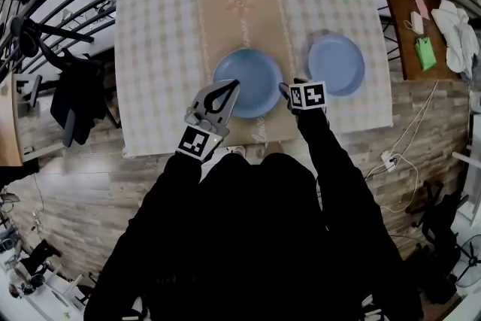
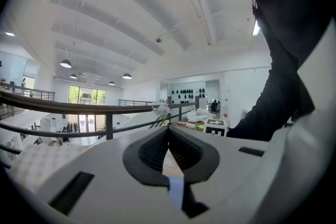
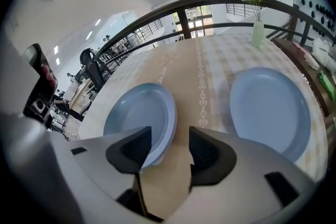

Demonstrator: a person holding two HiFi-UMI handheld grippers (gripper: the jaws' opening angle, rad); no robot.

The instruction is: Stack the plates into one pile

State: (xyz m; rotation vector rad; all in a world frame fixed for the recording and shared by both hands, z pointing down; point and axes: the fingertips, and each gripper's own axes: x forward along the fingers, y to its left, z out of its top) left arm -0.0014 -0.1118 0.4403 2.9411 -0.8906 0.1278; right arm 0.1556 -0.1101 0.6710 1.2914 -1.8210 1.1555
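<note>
Checked cloth covers the worktop [image 1: 150,49], and we take the beige runner [image 1: 244,11] down its middle as our marker for everything else. On the runner, toward its near end, the centre plate [image 1: 248,83] lies flat. The right plate [image 1: 336,64], the same pale blue, lies flat on the checks just right of the runner. A clear gap separates the two, so no pile exists yet. Both plates are round, so neither has a long axis to line up with; we judge that only the choice of rim matters. The right gripper [image 3: 169,134] hangs over the runner's near right edge, between the plates. From there the right plate sits ahead and to its right, and the centre plate's rim shows just past its left jaw. Its jaws stand wide apart with only runner cloth between them, gripping nothing. We cannot tell whether the left jaw brushes that rim. This gripper is the nearer one to the right plate, so we would expect it to swing rightward to that plate's near rim. The left gripper [image 1: 233,86] sits at the runner's near left side by the centre plate's rim, its jaws closed together on nothing.
</note>
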